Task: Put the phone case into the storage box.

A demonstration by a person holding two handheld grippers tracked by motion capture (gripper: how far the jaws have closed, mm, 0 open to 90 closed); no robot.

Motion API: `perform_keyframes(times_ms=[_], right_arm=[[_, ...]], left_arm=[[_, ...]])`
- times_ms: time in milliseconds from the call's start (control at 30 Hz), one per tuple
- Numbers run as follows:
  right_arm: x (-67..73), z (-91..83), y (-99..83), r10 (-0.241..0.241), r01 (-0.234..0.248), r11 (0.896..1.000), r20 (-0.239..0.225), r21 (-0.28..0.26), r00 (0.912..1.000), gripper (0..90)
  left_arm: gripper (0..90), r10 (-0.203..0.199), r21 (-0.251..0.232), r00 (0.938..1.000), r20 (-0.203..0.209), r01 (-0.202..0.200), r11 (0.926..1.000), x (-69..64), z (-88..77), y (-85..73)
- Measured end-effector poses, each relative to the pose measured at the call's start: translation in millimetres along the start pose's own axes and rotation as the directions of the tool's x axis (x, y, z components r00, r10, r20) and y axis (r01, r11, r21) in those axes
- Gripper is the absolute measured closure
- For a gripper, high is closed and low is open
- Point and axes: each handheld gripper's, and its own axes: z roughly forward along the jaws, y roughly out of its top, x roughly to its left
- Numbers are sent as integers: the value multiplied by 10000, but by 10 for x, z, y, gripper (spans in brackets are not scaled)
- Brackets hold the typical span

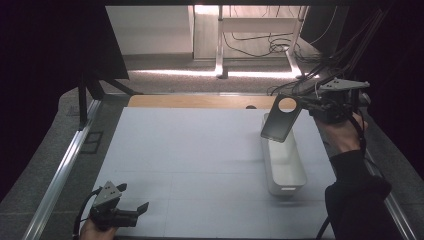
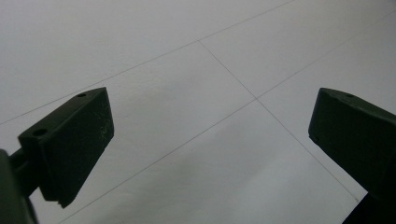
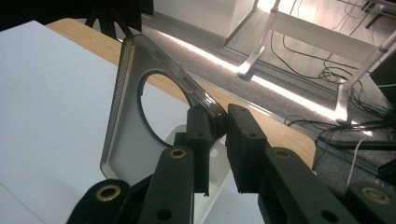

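Observation:
A dark, see-through phone case with a round camera hole hangs in the air above the far end of a white oblong bin. My right gripper is shut on one corner of it, at the table's back right. In the right gripper view the case stands on edge, pinched at its corner between the two black fingertips, with the bin below. My left gripper rests near the front left edge, jaws wide apart with nothing between them, and in its own view the left gripper looks down on bare white table.
The white table top spreads between both hands. A wooden strip runs along its far edge. Metal rails border the left and right sides. Cables and a white table frame lie on the floor beyond.

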Motion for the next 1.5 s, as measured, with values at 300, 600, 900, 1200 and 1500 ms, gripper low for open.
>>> perform_keyframes(times_ms=[300,600,900,1200,1500], right_arm=[[-113,71,-15,-181,177,9997,286,156,9994,785],[-212,140,21,-370,358,9991,492,243,9981,785],[-268,303,13,-752,733,9968,608,324,9953,785],[-316,472,-23,-1008,983,9943,648,401,9928,786],[-329,631,-98,-1235,1225,9922,527,215,9909,786]], left_arm=[[11,-26,-1,10000,15,26,10000,3,0,0],[12,-36,26,10000,20,36,10000,4,4,1],[13,-33,61,10000,1,33,10000,4,8,4],[13,-68,76,10000,3,68,9999,5,10,5],[13,-83,92,10000,-4,83,9999,6,11,5]])
